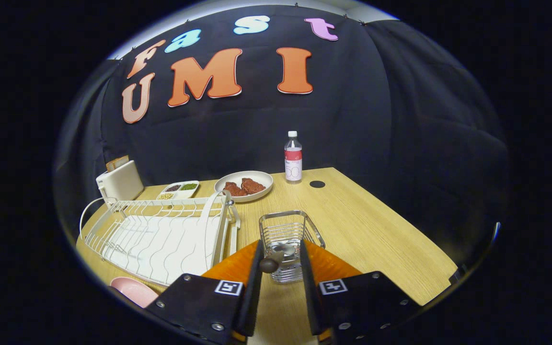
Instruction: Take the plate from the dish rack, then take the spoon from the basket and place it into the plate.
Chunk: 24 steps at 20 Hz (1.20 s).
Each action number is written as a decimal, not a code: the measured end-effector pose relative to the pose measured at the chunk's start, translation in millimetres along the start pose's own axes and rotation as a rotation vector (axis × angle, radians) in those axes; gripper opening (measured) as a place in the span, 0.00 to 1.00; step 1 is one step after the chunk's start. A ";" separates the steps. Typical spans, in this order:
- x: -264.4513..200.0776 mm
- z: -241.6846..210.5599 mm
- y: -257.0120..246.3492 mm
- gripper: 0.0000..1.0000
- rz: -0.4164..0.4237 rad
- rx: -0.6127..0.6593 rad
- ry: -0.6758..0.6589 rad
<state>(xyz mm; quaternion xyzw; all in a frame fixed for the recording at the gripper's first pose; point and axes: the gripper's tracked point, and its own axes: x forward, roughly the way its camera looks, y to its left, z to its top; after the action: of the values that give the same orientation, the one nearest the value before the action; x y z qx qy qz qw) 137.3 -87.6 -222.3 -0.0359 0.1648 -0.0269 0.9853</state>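
Far to the left of the tongs and beyond them stood one toaster with a slice of bread sticking up from it, and beside that one divided dish with small heaps of food. Nearer, one white dish rack lay left of the left finger, and one pink plate sat on the wooden table just in front of the rack. One wire basket stood between the fingertips and just ahead of them, its rim in the way; one spoon lay in it, its dark handle end touching the left finger. The fingers were partly open, gripping nothing. Beyond the basket sat one pale plate of meat, then one bottle with one dark hole in the table to its right.
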 end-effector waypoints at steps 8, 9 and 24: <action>-10.9 27.0 -1.4 0.06 -0.012 -0.020 -0.053; -14.8 32.0 -0.1 0.06 -0.009 -0.021 -0.058; -117.3 102.0 41.6 0.06 -0.024 -0.019 -0.175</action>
<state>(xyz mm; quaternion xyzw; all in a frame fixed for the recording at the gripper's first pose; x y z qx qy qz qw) 61.5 -32.3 -91.6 -0.0494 0.0779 -0.0337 0.9952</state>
